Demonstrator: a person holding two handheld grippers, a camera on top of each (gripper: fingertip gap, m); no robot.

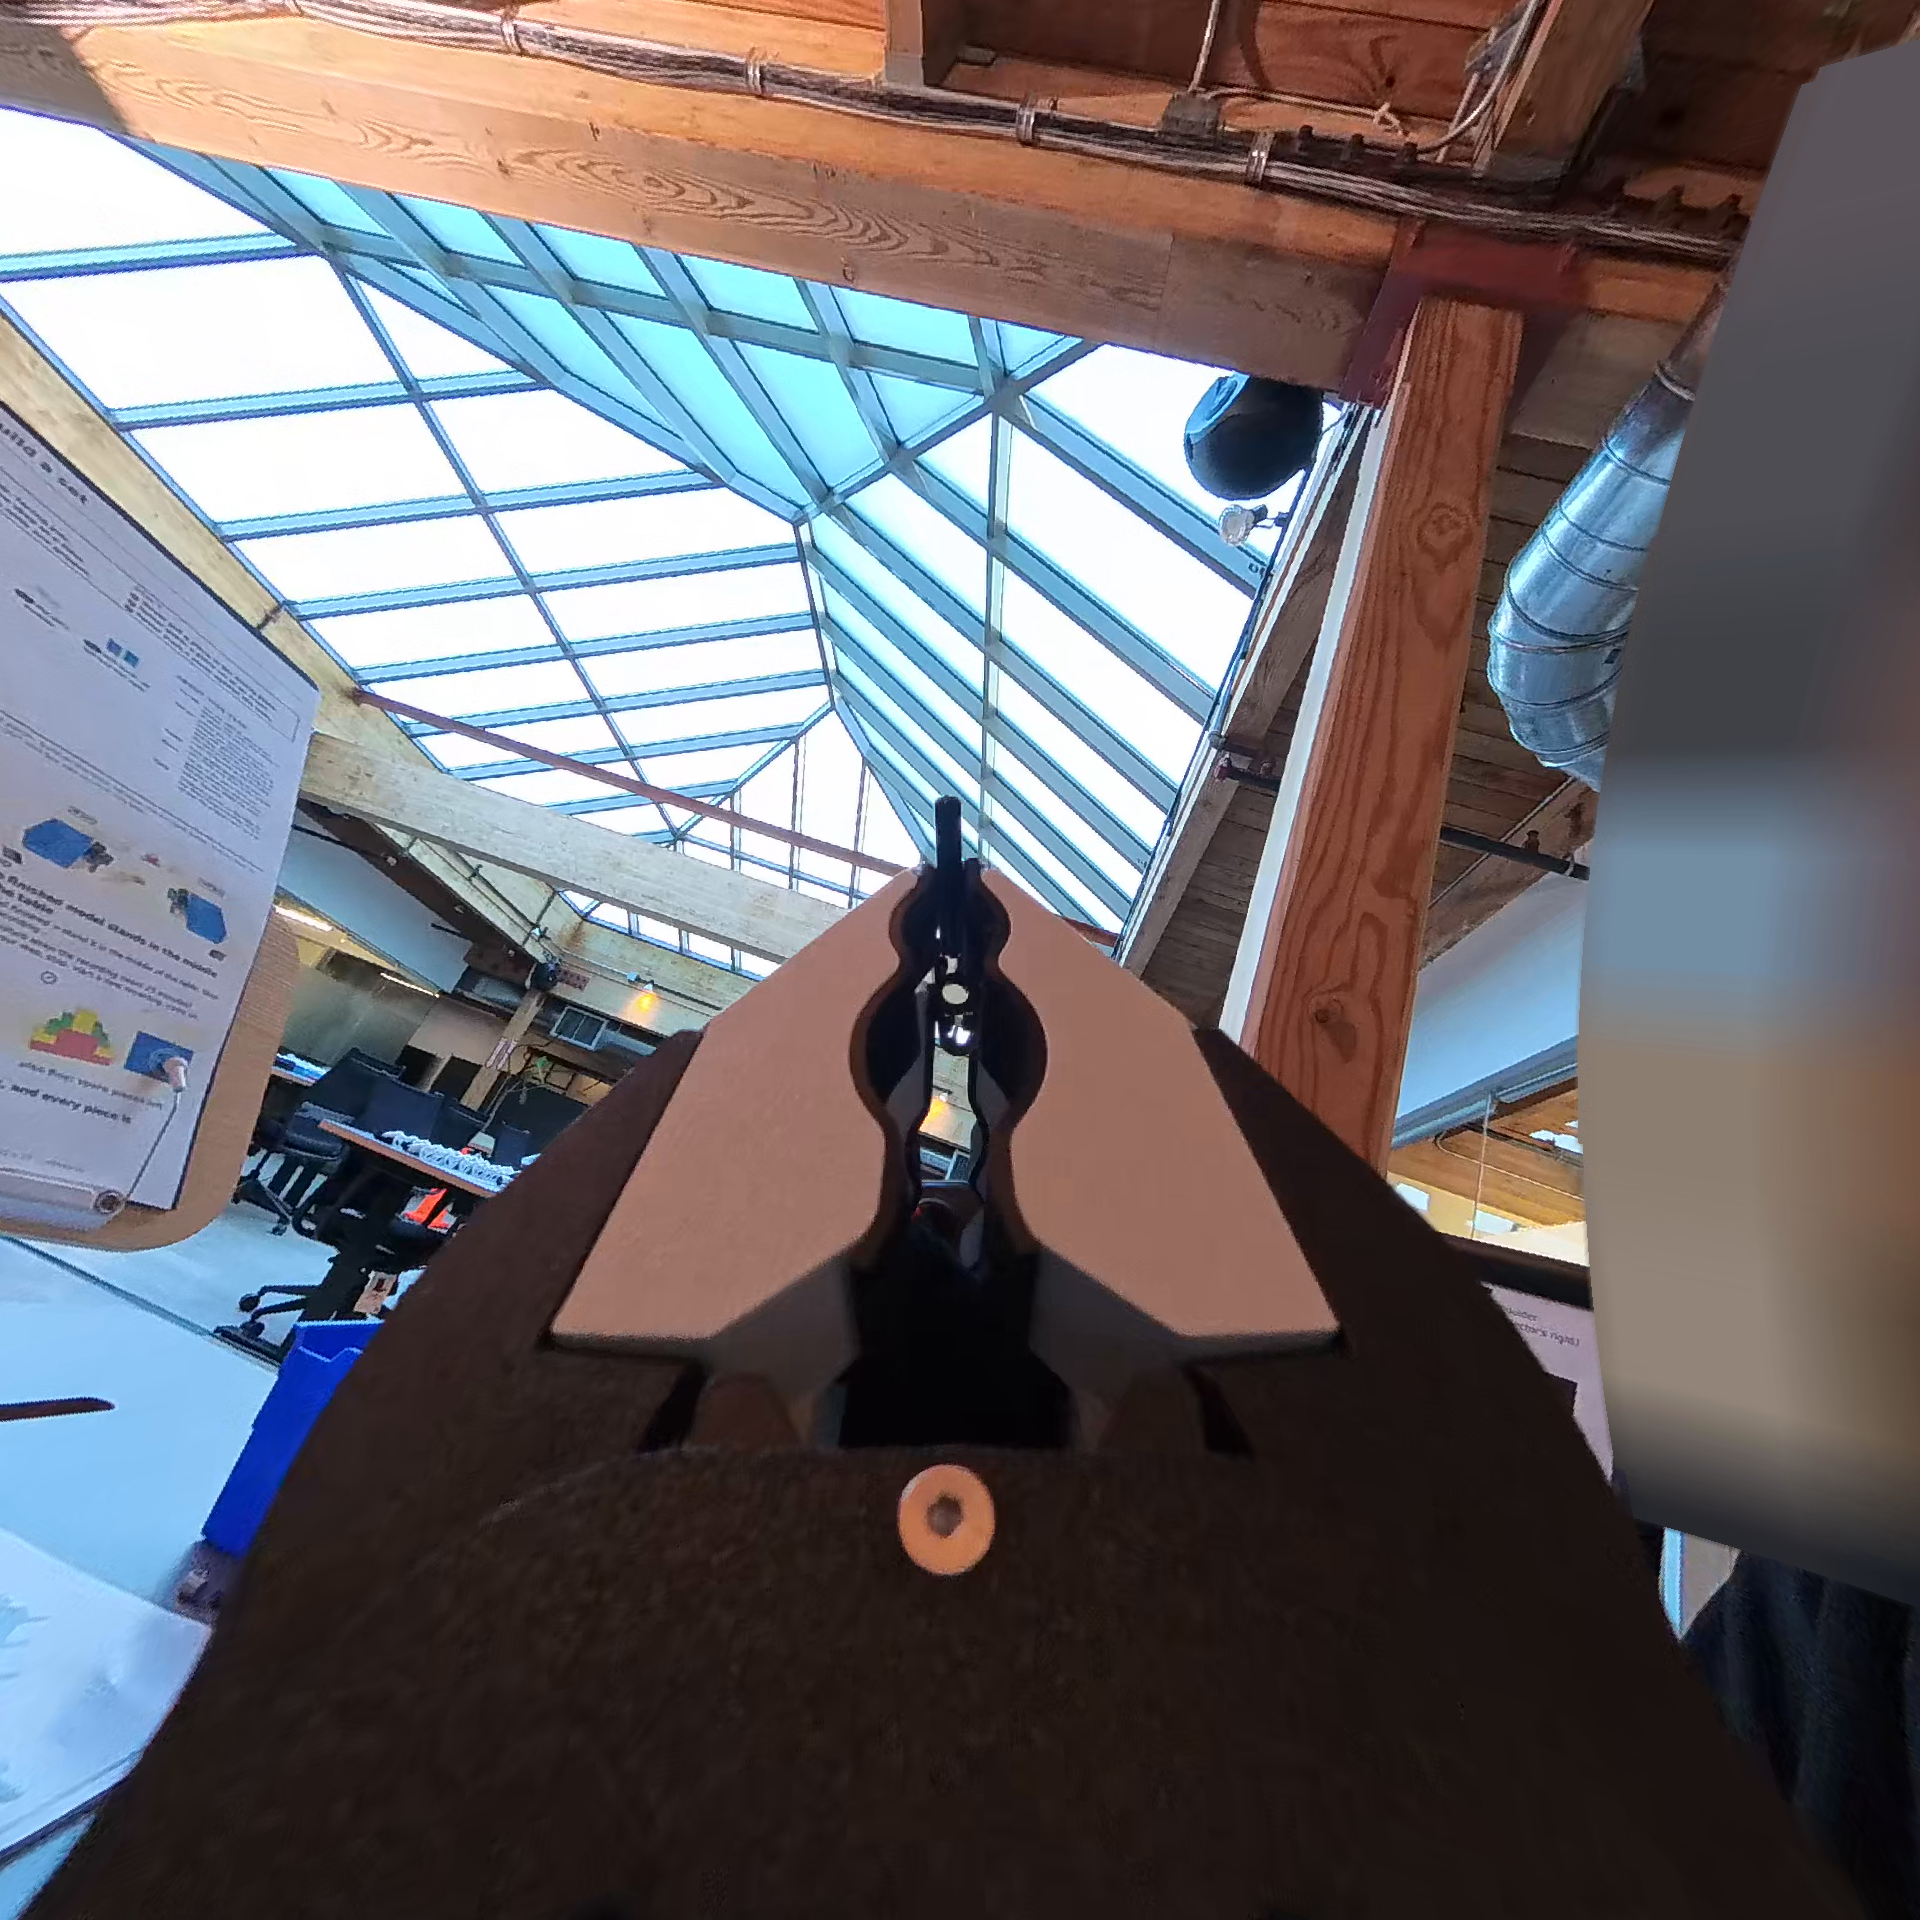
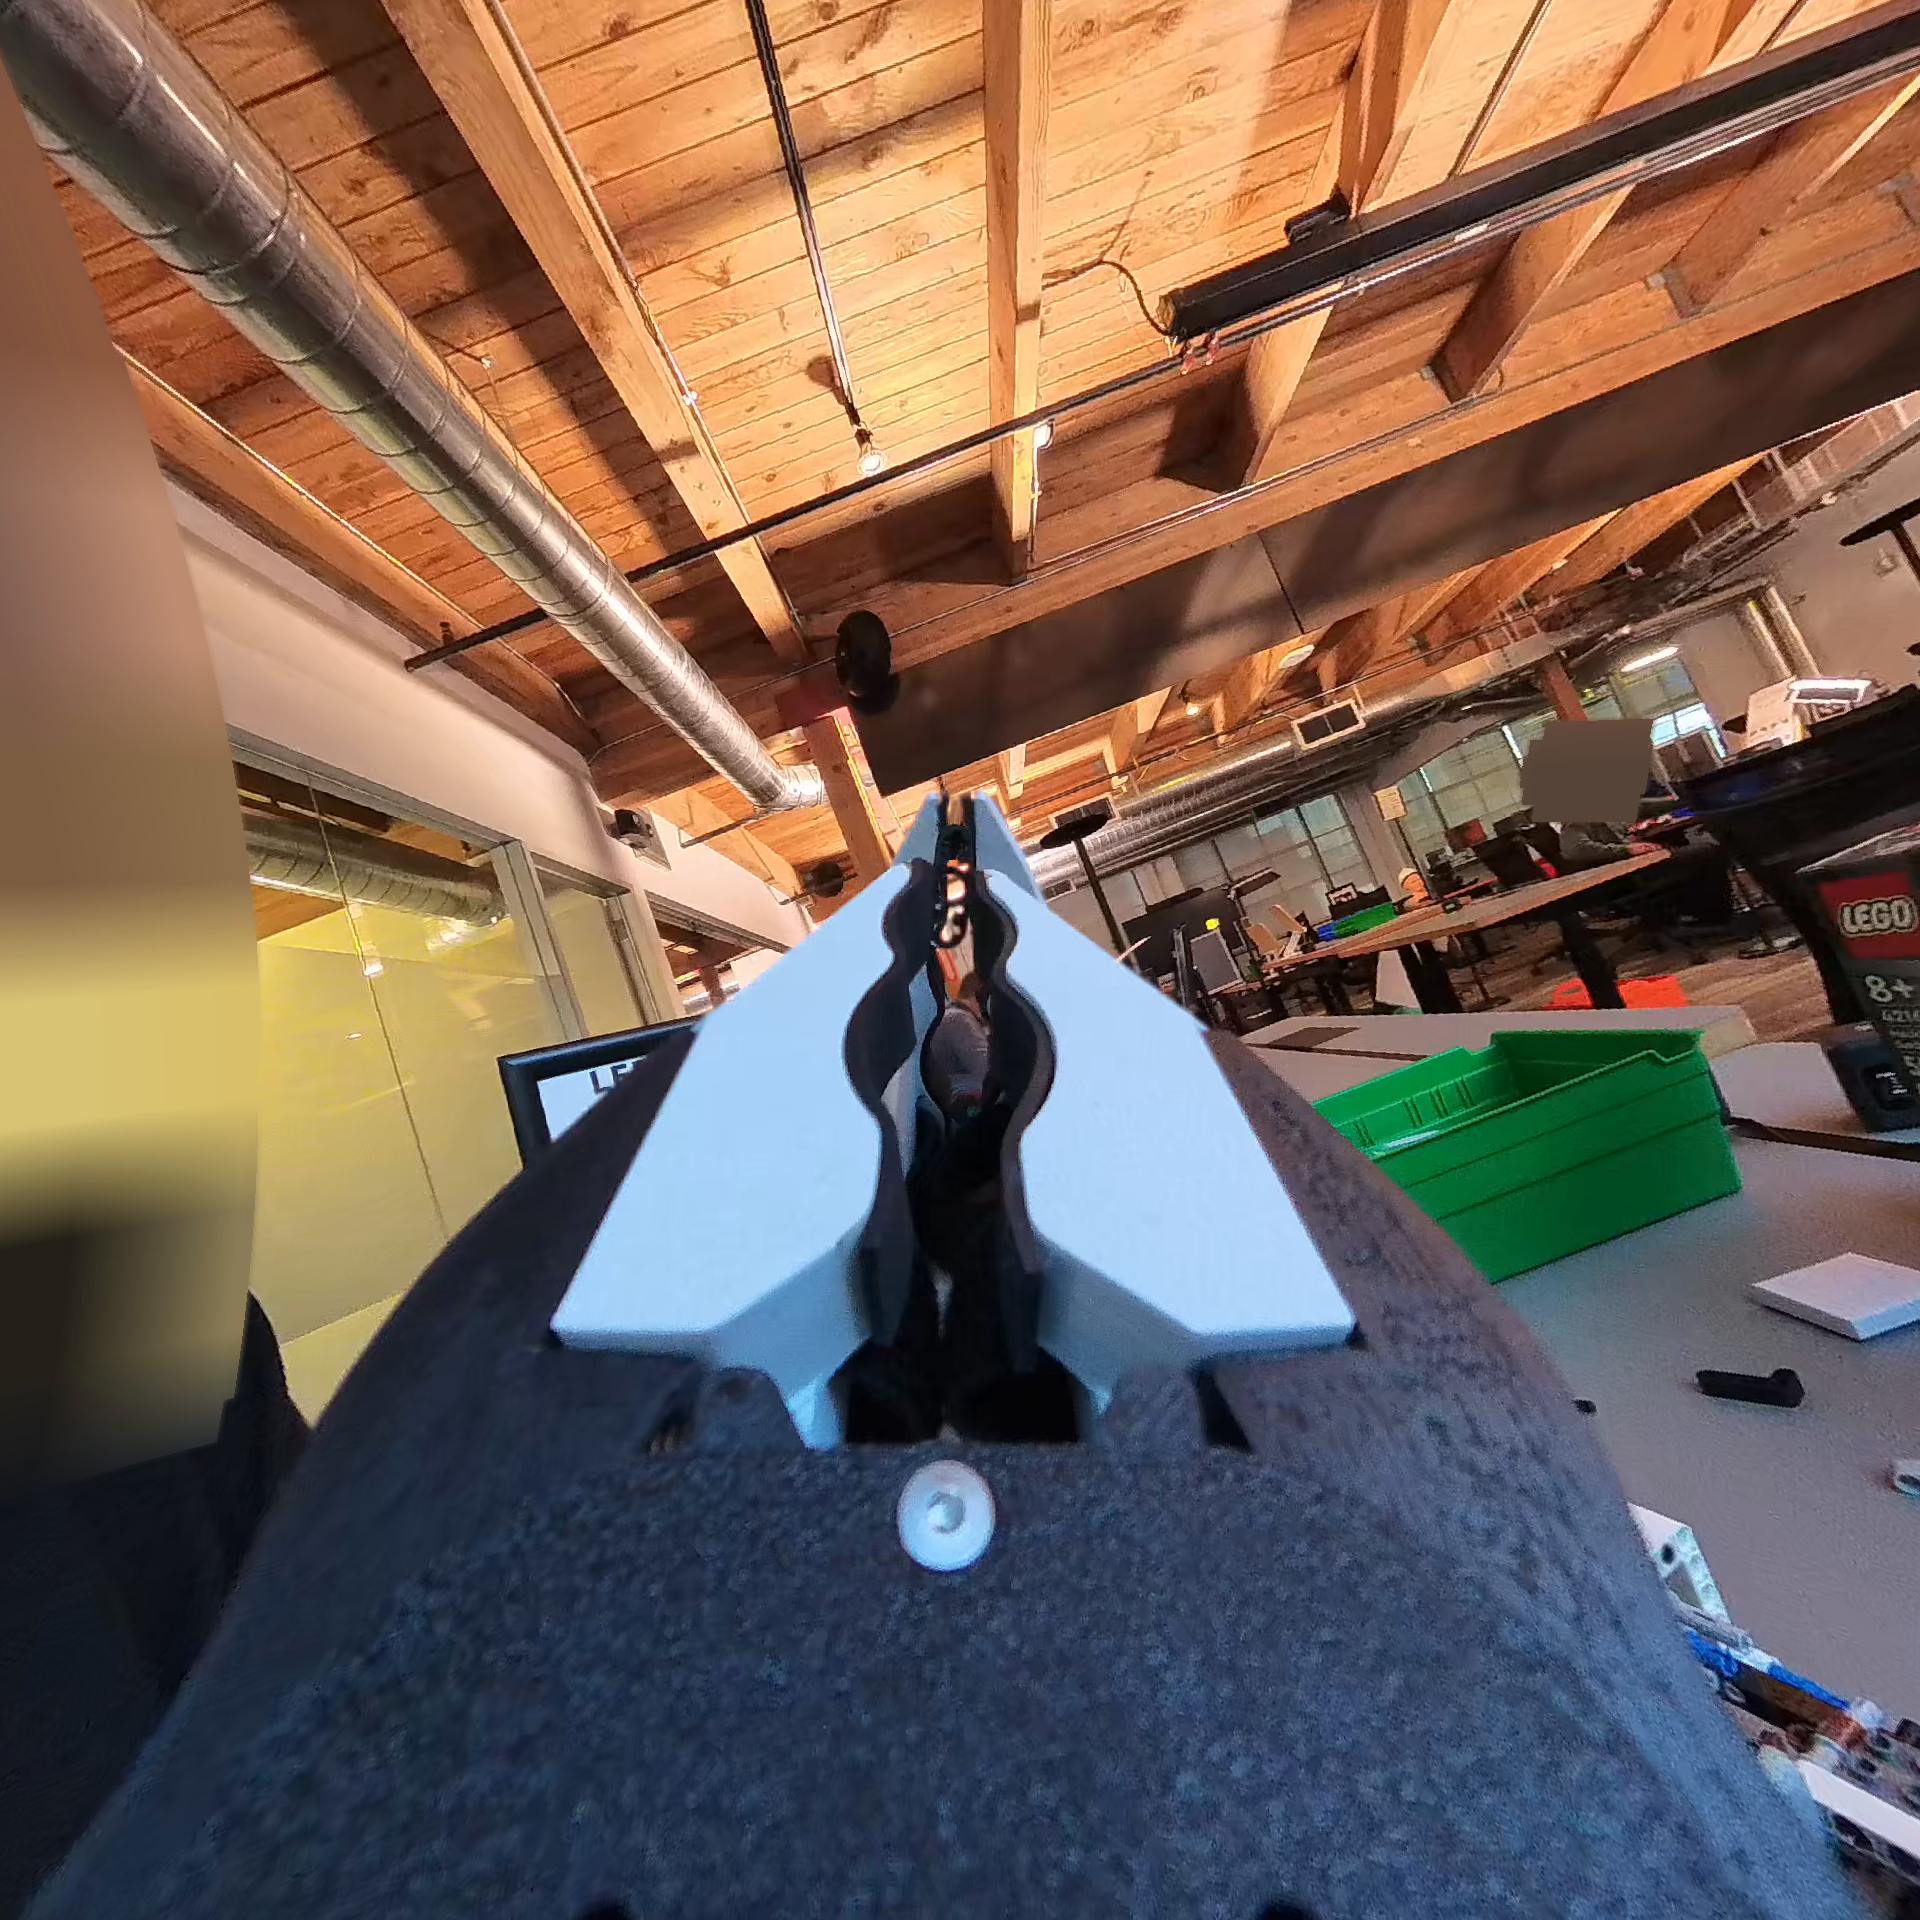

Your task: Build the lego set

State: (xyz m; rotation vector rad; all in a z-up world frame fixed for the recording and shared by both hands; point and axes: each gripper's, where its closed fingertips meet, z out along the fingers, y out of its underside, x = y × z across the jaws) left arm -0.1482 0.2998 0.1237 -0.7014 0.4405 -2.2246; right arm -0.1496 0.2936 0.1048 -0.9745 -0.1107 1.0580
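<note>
Both grippers point up toward the ceiling, away from the work, so this looks like a pause between building steps.

In the left wrist view, the left gripper sits at centre frame. Its pale, wavy-edged fingers are pressed together, and a thin black piece sticks out at the tips, apparently pinched. A glass skylight fills the upper frame. An instruction sheet hangs at the left edge, and a blue bin sits lower left.

In the right wrist view, the right gripper is also closed; whether it holds anything I cannot tell. The counter, smooth and grey, lies at the right. On it are a green plastic bin, a dark set box and a small black piece, with loose pieces at the lower right edge.

The next move probably calls for tilting both grippers back down to the counter.
</note>
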